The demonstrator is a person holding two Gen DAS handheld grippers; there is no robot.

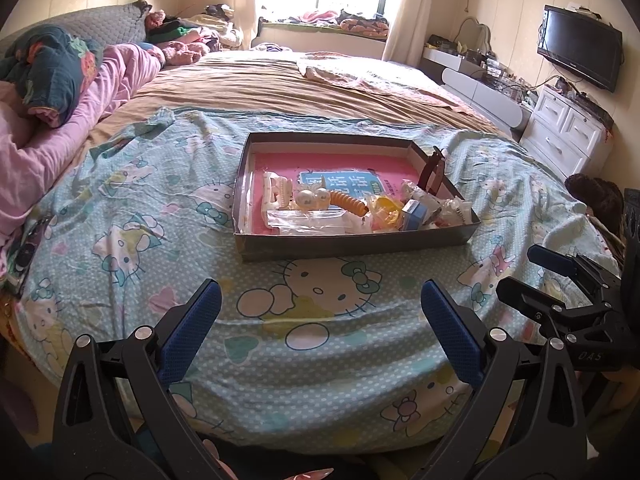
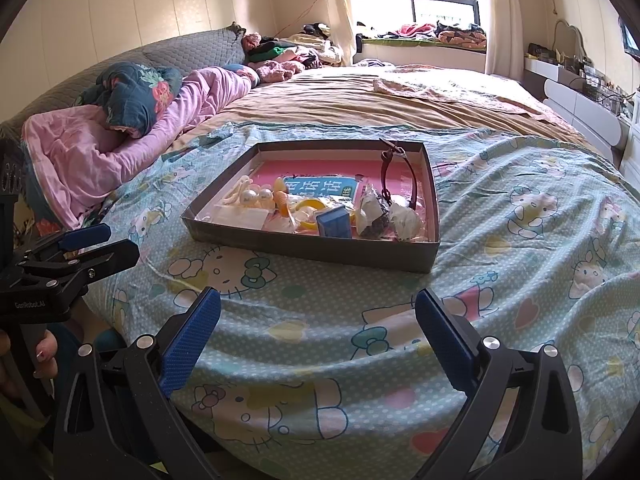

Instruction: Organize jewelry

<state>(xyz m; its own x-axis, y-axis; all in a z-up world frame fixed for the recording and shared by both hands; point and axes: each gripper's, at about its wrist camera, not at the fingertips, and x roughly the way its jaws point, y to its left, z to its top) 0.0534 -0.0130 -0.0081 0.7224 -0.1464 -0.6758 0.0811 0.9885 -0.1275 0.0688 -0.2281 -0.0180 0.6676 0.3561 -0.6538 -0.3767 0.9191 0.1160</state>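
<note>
Left tool (image 1: 320,316) and right tool (image 2: 318,322) both gape wide, empty, short of the shallow grey cardboard tray (image 1: 352,242) holding jewelry, seemingly pearls (image 1: 312,199).

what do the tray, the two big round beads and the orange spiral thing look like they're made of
Tray: probably cardboard, matte grey outside with thin, white-lined folded walls.
Round beads: likely faux pearl, plastic or glass; glossy cream with bright highlights.
Orange spiral piece: apparently smooth plastic, ribbed coils with a slight sheen, perhaps a coil hair tie.
</note>
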